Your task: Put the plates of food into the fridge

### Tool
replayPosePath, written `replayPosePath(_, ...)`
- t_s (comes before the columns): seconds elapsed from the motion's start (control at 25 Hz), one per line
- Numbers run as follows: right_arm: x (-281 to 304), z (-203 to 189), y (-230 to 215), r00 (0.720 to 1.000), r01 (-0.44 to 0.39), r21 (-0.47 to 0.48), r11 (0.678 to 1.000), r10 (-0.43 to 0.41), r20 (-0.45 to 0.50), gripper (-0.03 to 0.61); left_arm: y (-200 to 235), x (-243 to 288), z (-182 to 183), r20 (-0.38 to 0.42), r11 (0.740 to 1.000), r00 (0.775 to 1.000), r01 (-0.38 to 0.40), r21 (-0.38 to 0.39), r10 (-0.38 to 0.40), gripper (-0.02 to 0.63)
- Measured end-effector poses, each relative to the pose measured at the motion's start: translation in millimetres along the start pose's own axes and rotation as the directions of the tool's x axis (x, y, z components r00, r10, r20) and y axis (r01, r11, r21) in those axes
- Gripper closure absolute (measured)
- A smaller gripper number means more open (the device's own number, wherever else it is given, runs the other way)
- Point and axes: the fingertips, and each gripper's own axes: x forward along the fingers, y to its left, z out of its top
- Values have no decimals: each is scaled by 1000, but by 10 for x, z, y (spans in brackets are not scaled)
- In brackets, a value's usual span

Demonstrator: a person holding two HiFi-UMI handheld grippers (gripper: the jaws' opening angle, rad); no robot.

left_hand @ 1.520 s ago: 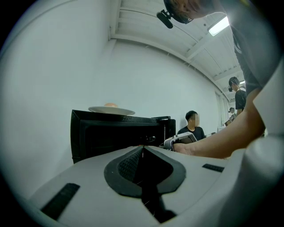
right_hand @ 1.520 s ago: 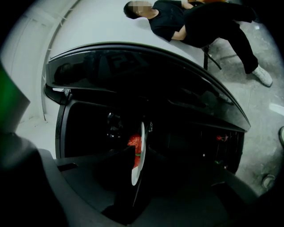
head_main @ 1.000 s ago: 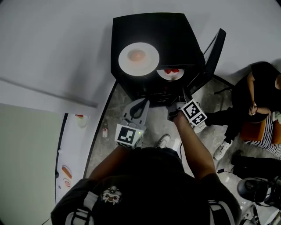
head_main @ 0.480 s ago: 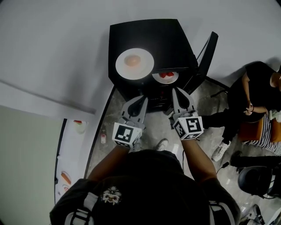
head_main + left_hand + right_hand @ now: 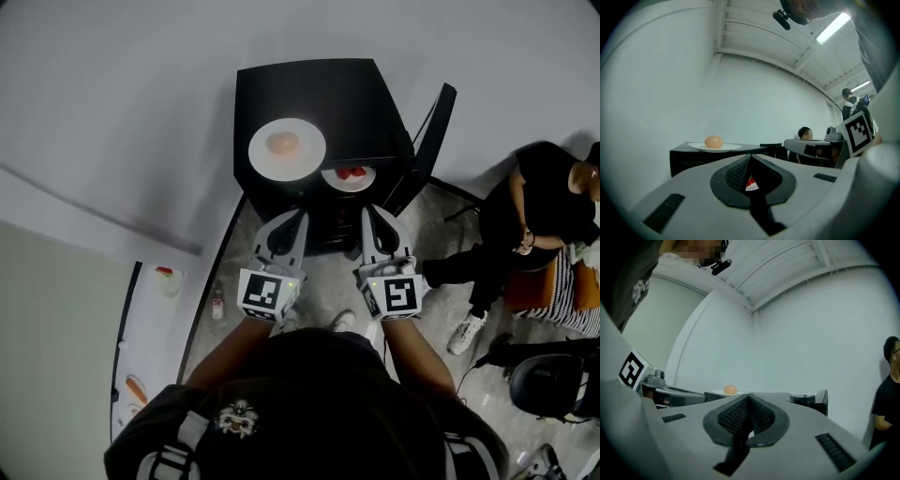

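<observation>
A white plate with a round peach-coloured food [image 5: 287, 147] lies on top of the black mini fridge [image 5: 356, 94]. A second plate with red food [image 5: 349, 175] sits inside the fridge, behind its open door [image 5: 427, 141]. My left gripper [image 5: 298, 218] and right gripper [image 5: 370, 214] hang side by side in front of the fridge, both shut and empty, pointing at it. In the left gripper view the shut gripper [image 5: 751, 157] faces the plate on top [image 5: 714, 143]; red food [image 5: 751, 183] shows past the jaws. The right gripper [image 5: 747, 397] sees that plate [image 5: 730, 390] too.
A person in black [image 5: 534, 216] sits to the right of the fridge, with a black chair [image 5: 548, 384] nearer me. A white counter [image 5: 155, 319] with small items runs along the left. The fridge stands against a pale wall [image 5: 141, 112].
The right gripper has risen from low by the fridge front and rolled upright, now level beside the left gripper. The left gripper has risen slightly. The plates have not moved.
</observation>
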Motion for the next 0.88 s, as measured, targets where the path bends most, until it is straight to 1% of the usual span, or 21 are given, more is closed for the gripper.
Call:
replayPosePath(0.08,-28,-46,10,1000,-4,1,1000,4,-18,554,33,-12,6,7,1000,1000,-16,-16,16,591)
replayPosePath(0.16,-49,-117,41,998,-11,-7,1000,11,-55,554,45,-17,16,7,1000,1000,-16,-17,16,591)
replayPosePath(0.36,-3,-51,163,999,-40,3,999,40,-11,552,50,5,44,5,1000,1000,-6,-15,6,591)
replayPosePath(0.44,2,-66,194,999,-51,5,999,51,-13,552,101,9,39,12,998,1000,-19,-59,19,591)
replayPosePath(0.52,2,-101,227,998,-63,9,998,63,-21,554,179,3,55,37,986,999,-21,-167,27,591)
replayPosePath(0.6,1,-137,255,997,-73,16,997,74,-27,552,255,6,65,59,960,998,-10,-278,27,591)
replayPosePath(0.68,10,-136,276,997,-80,21,997,80,-20,552,312,24,61,73,929,997,5,-371,24,591)
replayPosePath(0.76,16,-130,291,996,-87,21,996,87,-15,552,383,40,60,91,880,995,17,-474,29,591)
replayPosePath(0.84,18,-135,303,995,-94,23,995,94,-15,552,458,47,57,109,821,993,29,-570,41,587)
replayPosePath(0.88,19,-144,309,995,-97,26,995,98,-16,552,489,50,58,119,789,992,37,-613,46,567)
